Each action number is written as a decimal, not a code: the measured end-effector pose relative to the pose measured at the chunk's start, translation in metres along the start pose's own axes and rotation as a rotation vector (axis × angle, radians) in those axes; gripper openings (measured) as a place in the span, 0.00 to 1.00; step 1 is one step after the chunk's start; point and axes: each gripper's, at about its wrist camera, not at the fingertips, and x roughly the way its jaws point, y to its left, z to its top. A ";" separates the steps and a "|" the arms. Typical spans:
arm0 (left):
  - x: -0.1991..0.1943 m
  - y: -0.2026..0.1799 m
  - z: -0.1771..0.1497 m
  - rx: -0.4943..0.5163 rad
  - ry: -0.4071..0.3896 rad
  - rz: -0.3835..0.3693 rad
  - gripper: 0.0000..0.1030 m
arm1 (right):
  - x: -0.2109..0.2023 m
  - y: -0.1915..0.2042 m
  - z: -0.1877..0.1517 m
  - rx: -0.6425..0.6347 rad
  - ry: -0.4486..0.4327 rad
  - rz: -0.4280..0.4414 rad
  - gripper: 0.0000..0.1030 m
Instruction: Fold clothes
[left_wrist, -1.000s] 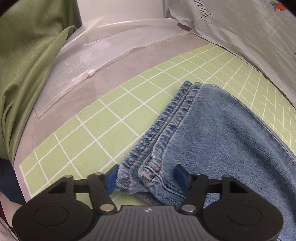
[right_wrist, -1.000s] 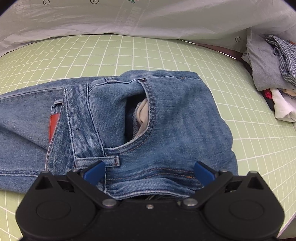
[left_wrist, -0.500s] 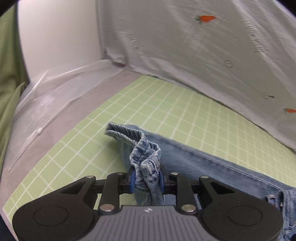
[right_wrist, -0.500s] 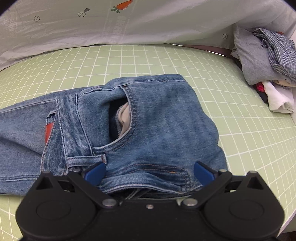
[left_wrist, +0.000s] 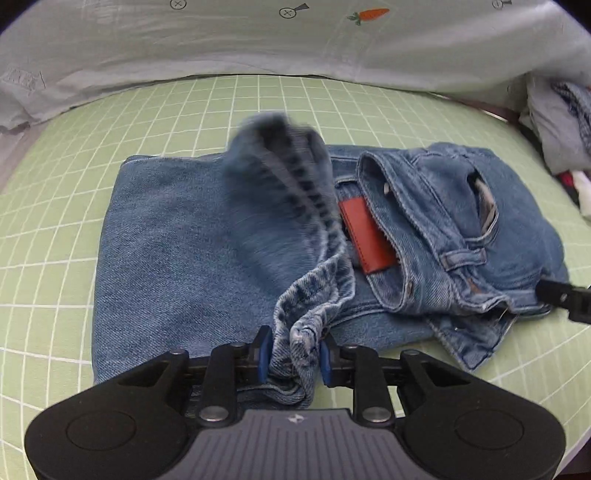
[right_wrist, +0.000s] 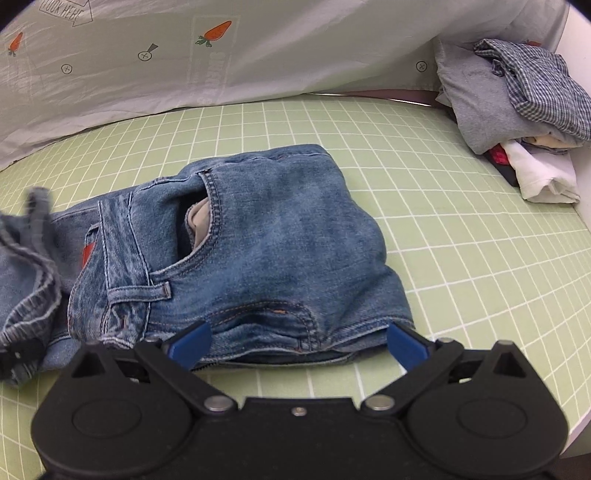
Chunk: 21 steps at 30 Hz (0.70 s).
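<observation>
Left gripper (left_wrist: 291, 354): jaws easing apart, bunched hem of jeans (left_wrist: 177, 236) pinched between the 2 pads. Right gripper (right_wrist: 297, 345): jaws wide apart, waistband lying just ahead, untouched, on green grid mat (right_wrist: 461, 229).

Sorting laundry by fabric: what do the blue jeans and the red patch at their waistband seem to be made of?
The blue jeans look like faded cotton denim: visible twill weave, orange topstitching, frayed hems. The red patch looks like smooth leather or an imitation, matte and flat with clean-cut edges; which one cannot be told.
</observation>
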 end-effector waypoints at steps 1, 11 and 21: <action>-0.001 0.000 0.000 -0.002 -0.006 0.004 0.32 | -0.001 0.000 -0.001 -0.006 -0.002 -0.002 1.00; -0.034 0.037 0.018 -0.182 -0.091 -0.064 0.66 | -0.002 -0.008 0.006 0.024 -0.032 -0.039 1.00; -0.027 0.076 0.021 -0.274 -0.028 0.171 0.74 | 0.007 0.016 0.011 -0.043 -0.008 -0.001 1.00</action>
